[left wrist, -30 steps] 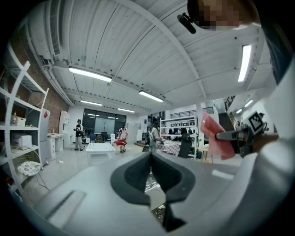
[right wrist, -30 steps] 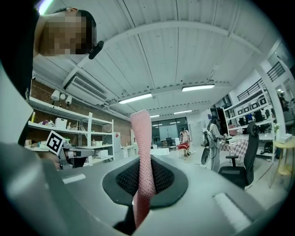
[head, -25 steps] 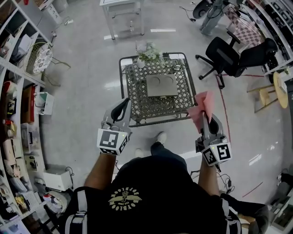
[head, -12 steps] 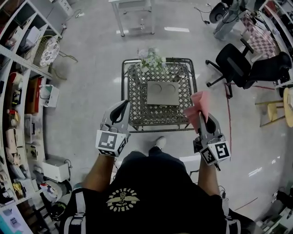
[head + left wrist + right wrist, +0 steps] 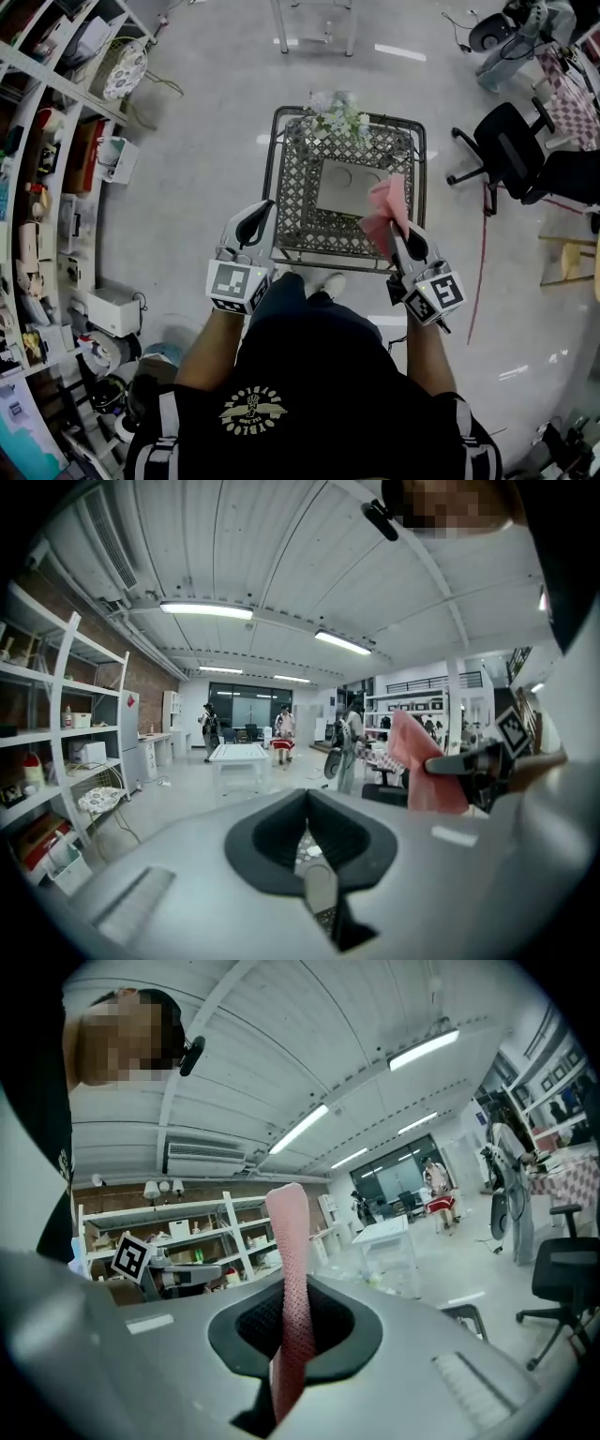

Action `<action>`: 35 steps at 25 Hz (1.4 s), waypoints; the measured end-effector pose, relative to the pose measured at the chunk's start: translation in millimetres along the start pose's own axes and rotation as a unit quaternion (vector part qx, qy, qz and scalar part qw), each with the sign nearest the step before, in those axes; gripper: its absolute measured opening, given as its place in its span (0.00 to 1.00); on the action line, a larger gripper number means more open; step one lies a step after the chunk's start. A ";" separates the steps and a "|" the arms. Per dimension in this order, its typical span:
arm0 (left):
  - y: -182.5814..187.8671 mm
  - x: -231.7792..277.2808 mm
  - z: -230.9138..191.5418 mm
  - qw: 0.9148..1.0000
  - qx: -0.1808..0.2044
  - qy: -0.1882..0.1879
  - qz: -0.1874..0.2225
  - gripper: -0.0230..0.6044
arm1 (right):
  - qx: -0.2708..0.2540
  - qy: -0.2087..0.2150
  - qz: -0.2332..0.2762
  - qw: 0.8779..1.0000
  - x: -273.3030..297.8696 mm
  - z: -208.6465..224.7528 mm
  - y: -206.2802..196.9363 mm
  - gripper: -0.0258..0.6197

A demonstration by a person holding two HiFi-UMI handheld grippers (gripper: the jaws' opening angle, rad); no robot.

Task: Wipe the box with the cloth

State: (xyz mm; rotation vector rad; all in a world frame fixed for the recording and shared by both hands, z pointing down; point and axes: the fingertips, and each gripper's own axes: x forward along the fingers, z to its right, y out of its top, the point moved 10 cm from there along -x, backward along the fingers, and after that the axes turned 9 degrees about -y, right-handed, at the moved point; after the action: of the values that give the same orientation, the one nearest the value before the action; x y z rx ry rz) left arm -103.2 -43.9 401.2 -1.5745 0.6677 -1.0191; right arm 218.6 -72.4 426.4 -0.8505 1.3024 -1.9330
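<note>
Head view steeply downward, both others upward-tilted

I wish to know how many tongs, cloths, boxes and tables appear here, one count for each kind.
Tongs: 2, the left tongs and the right tongs
Pink cloth: 1
Grey box: 1
Metal table: 1
Total: 5

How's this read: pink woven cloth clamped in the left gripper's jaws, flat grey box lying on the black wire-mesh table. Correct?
Wrong side: the pink woven cloth is clamped in the right gripper's jaws, as the right gripper view shows. The flat grey box does lie on the black wire-mesh table.
</note>
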 end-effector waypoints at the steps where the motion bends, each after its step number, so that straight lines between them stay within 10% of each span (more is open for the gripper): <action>1: -2.7 1.1 -3.7 1.000 -0.002 0.001 -0.003 0.04 | -0.005 0.005 -0.013 1.000 9.8 -1.4 -6.9 0.07; 18: -20.2 45.1 -126.4 0.997 -0.048 -0.015 -0.064 0.04 | 0.030 -0.013 -0.180 0.983 216.4 6.0 -160.2 0.07; 35: -62.3 47.6 -199.4 0.988 -0.087 -0.004 -0.124 0.04 | 0.020 -0.175 -0.379 0.909 315.9 84.4 -286.8 0.07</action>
State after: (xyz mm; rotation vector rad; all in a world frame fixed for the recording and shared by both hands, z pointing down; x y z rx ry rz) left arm -261.2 -164.2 481.5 -1.8483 0.5761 -1.1610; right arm 58.4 -284.1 771.0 -1.7790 0.7550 -2.1930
